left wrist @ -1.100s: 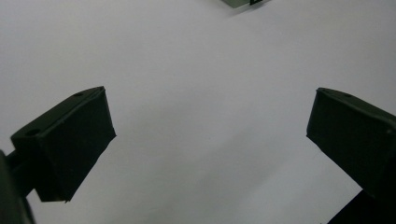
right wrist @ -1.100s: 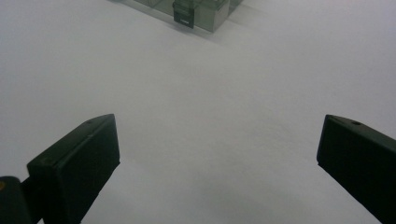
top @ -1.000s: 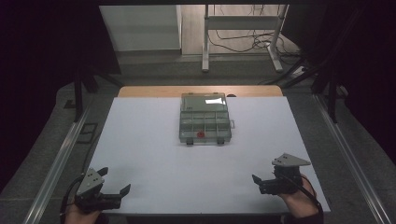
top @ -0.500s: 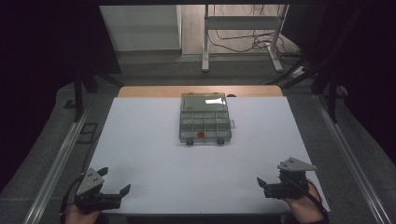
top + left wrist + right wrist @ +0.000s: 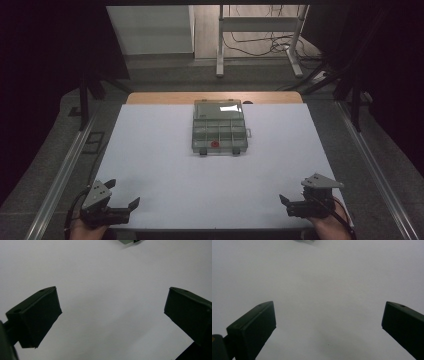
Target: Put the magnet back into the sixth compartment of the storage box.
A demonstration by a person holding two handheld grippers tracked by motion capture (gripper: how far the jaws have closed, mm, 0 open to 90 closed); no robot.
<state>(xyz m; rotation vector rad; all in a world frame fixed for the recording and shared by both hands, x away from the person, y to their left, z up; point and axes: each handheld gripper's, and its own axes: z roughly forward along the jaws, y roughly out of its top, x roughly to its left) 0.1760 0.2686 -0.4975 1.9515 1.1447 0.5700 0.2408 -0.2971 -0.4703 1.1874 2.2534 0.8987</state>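
While both grippers sit low at the near edge of the table, I see the compartment box far ahead of them, at the middle of the far side of the white surface, just short of the bare wooden strip along the back edge. Its clear lid is closed and catches a bright glare near the top. Through the lid I can make out a small red piece in a compartment of the near row, roughly at the centre.

My left gripper rests at the near-left corner, its jaws spread wide with nothing between them; from the left gripper view I see only white tabletop between the two black jaws, and a corner of the box at the top edge. My right gripper is at the near-right corner, well apart from the box, pointing left across the table. In the right gripper view its jaws also stand wide apart over bare white surface, empty, with a blurred sliver of the box at the top.
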